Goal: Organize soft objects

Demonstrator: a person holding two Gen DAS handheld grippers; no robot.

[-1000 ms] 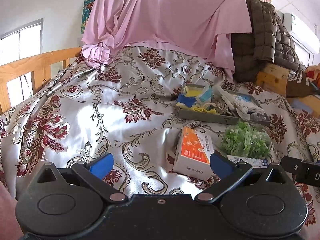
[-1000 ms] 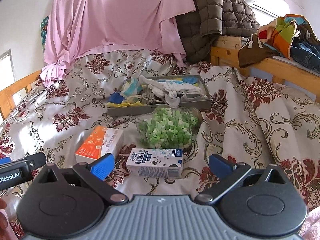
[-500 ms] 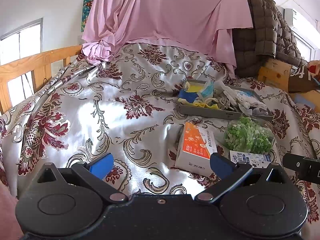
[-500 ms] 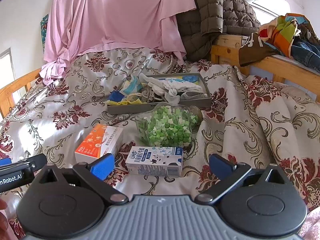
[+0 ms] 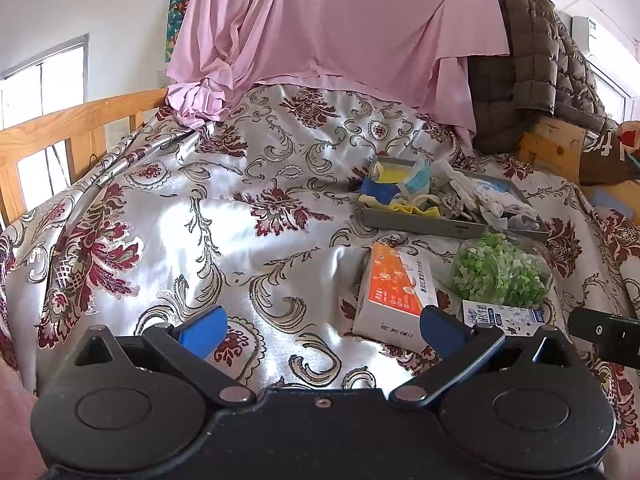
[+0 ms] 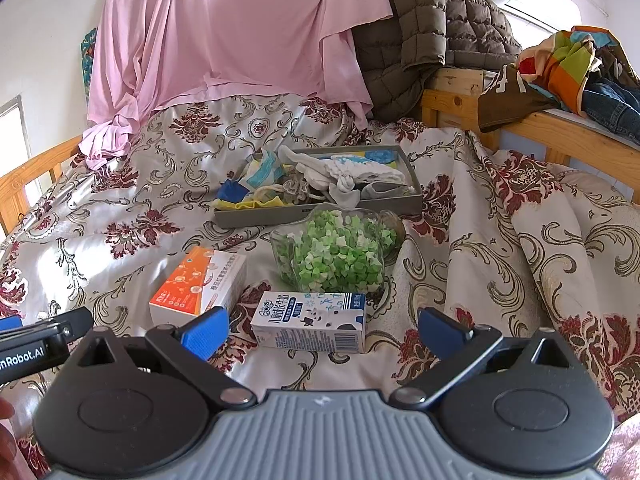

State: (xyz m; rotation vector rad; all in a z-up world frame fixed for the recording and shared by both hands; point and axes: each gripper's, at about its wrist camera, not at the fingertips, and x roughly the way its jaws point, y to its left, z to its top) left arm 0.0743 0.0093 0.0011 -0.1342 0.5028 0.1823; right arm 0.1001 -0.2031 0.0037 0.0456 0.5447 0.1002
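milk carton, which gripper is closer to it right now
Right. The right gripper is open with the milk carton lying just ahead between its fingers. The left gripper is open too, off to the carton's left, nearer the orange box.

left gripper [image 5: 323,330] – jaws spread wide, nothing between the blue pads [image 5: 202,330], hovering low | right gripper [image 6: 323,330] – same deal, wide apart and empty, just to the left one's right side
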